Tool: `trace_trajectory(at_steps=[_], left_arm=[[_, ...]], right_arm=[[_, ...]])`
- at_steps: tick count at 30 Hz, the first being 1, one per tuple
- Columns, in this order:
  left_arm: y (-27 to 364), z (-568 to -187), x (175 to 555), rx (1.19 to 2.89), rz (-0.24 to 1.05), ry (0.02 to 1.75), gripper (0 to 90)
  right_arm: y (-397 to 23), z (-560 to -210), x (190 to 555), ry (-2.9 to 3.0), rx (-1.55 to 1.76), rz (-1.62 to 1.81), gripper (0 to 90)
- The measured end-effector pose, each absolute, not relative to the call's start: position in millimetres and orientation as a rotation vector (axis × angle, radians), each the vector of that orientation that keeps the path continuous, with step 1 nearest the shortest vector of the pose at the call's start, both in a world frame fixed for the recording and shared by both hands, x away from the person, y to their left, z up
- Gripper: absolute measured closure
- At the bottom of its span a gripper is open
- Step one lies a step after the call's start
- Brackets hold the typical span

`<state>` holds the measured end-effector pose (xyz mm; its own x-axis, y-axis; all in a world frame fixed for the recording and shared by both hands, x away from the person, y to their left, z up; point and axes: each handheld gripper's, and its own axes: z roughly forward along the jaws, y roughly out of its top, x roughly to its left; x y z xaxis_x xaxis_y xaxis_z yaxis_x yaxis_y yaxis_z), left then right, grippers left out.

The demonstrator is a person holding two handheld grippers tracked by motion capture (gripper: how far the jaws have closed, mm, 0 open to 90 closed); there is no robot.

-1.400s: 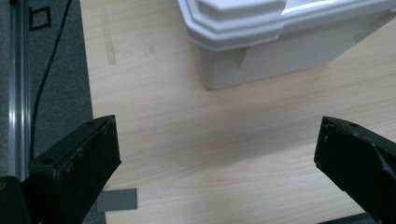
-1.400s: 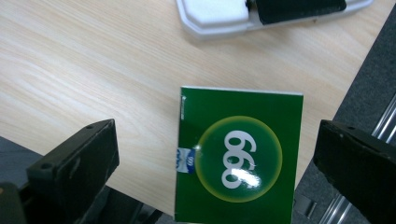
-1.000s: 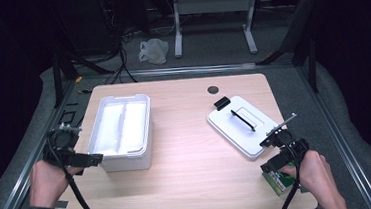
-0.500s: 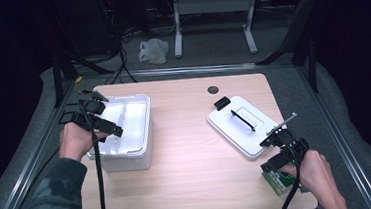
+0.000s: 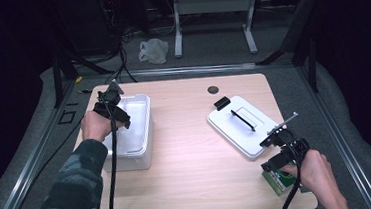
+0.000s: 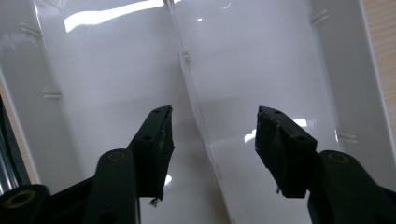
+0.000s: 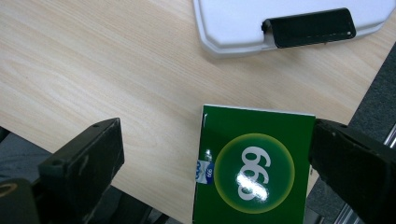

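Observation:
A white plastic bin (image 5: 138, 138) stands open at the table's left. My left gripper (image 5: 122, 121) hangs over its far end and points down inside; in the left gripper view (image 6: 214, 135) the jaws stand partly apart above the bin's glossy floor (image 6: 116, 70), having just been closing, with nothing between them. The bin's white lid (image 5: 243, 130) with a black handle lies flat at the right. Near the front right corner my right gripper (image 5: 271, 153) stands open over a green box (image 7: 254, 168) printed with 999; the box lies on the table near the right-hand jaw.
A black latch (image 7: 310, 27) sits on the lid's (image 7: 233, 23) edge. A dark round hole (image 5: 213, 90) marks the table's far edge. Bare wood (image 5: 192, 149) spans the middle between bin and lid. Metal rails and dark floor surround the table.
My left hand has gone from the bin's left side to above its far end, and its jaws have narrowed. The right gripper and green box have stayed put.

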<state>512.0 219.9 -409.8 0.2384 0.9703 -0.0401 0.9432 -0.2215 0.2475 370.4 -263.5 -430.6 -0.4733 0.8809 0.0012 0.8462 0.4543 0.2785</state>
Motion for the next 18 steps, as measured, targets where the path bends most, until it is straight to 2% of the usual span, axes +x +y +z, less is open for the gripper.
trace_trajectory(at_steps=[4,5,12,18], left_arm=[[221.0,-413.9,516.3,2.280,0.172,1.830,63.2],[220.9,-414.7,516.7,2.281,0.171,1.833,63.2],[220.3,-419.2,518.4,2.305,0.185,1.858,80.4],[219.1,-419.3,519.0,2.314,0.179,1.858,83.7]], right_arm=[[-263.2,-429.7,370.1,2.555,1.522,0.365,4.1],[-263.2,-429.8,370.1,2.555,1.521,0.365,4.2],[-262.8,-430.7,370.4,2.558,1.526,0.358,4.8],[-262.8,-431.0,370.6,2.555,1.529,0.355,5.1]])
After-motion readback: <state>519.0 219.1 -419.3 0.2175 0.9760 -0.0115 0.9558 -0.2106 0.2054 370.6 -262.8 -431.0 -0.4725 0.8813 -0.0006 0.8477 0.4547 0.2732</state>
